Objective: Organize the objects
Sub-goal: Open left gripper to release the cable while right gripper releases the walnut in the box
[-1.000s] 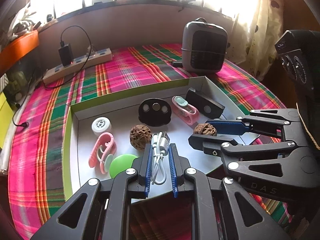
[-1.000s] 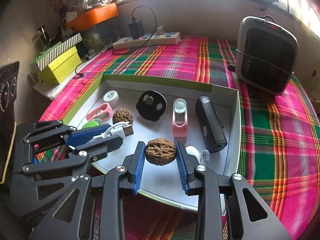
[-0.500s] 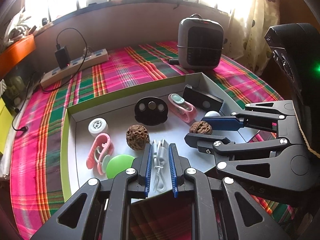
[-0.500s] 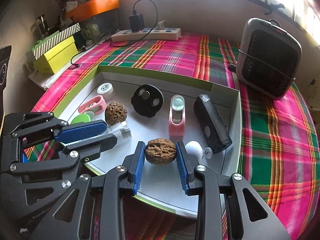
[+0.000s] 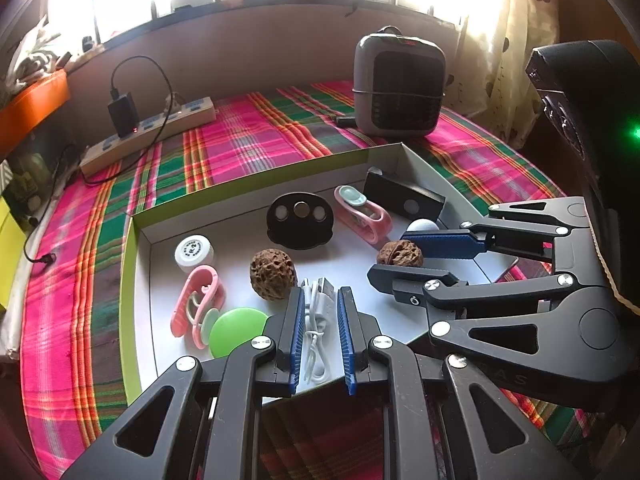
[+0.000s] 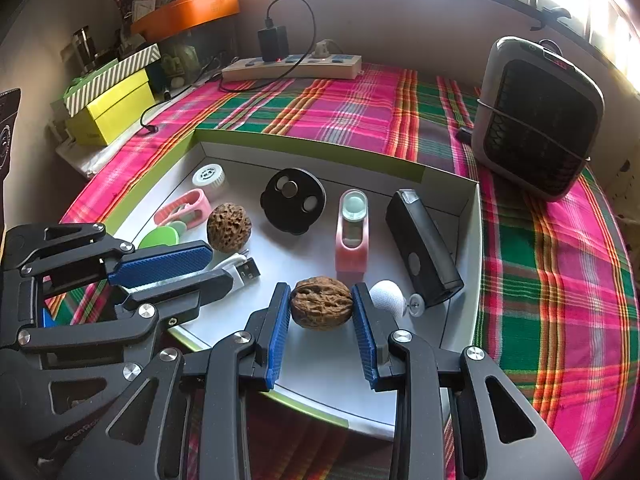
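**A:** Shallow white cardboard tray with a green rim (image 6: 304, 138), lying on the pink-and-green plaid cloth (image 6: 560, 264): what does it hold at present?

**B:** A pitted brown walnut (image 6: 229, 227), a black round disc with three holes (image 6: 293, 200), a pink clip with a pale button (image 6: 352, 236), a black rectangular case (image 6: 424, 246), a white ribbed cap (image 6: 208, 176), a second pink clip (image 5: 198, 304), a green round lid (image 5: 236, 330) and a small white ball (image 6: 386, 298).

**A:** And the tongs?

**B:** The left gripper (image 5: 320, 316) is clenched on a coiled white USB cable (image 5: 316, 312); the right gripper (image 6: 321, 304) grasps a smooth wrinkled walnut (image 6: 321, 302). Both are held over the tray's near edge.

**A:** Progress?

**B:** Probably late: eight items lie sorted inside and nothing loose shows on the cloth. The two held pieces are not yet set down.
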The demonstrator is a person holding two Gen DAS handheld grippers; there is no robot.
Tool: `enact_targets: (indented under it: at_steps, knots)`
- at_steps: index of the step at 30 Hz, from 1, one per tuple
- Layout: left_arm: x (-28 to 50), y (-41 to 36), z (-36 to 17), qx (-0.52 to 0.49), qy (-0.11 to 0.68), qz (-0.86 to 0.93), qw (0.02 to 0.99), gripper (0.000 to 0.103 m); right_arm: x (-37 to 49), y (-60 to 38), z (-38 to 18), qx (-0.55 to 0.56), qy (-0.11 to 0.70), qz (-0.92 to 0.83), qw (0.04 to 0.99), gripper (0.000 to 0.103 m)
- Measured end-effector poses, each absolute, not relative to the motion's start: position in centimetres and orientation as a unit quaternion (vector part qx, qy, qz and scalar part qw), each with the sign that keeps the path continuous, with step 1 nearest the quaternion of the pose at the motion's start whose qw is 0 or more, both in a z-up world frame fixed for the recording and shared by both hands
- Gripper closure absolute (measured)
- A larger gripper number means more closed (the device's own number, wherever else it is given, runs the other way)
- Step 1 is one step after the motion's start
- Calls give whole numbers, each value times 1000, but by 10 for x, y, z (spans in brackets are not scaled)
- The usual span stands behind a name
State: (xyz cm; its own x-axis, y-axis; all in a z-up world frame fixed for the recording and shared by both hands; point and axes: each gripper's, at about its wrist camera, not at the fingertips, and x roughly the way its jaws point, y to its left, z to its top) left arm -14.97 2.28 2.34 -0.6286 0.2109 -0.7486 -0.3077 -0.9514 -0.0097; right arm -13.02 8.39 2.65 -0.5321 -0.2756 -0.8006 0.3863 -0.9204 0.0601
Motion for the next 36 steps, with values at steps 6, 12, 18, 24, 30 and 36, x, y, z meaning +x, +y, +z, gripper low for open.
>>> enact_targets:
  at_steps: [6,12,18,24,30,36]
  knots:
    - [-150,23,22,-411,53,898,146,85,-129,84,26,444,63,-874,187,70]
    - [-150,22,22,-412,51,899,142,83,-129,85,27,444,58,-875,185,70]
    - [-148,21,22,-412,46,899,140,82,-128,87,27,443,53,-876,183,70]
    - [-146,18,24,-411,42,901,133,79,-127,89,29,443,43,-878,178,70]
    - [-142,15,26,-410,33,903,121,77,-122,91,30,442,34,-879,175,64]
    - [-134,14,30,-403,34,909,102,76,-114,94,36,433,25,-885,169,60]
